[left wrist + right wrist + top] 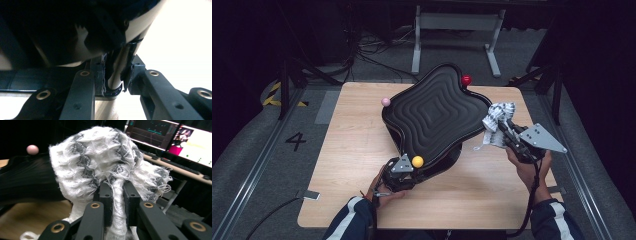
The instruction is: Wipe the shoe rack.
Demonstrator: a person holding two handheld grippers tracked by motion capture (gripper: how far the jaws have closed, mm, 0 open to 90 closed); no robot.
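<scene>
At the tray's (434,115) right edge, right gripper (499,127) clamps cloth (498,116).

A wooden table (352,175) stands on grey carpet (257,150) in a dark room.

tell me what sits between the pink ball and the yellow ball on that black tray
In the high view, only the tray's ribbed black surface lies between the pink ball and the yellow ball; nothing rests on that stretch.
</scene>
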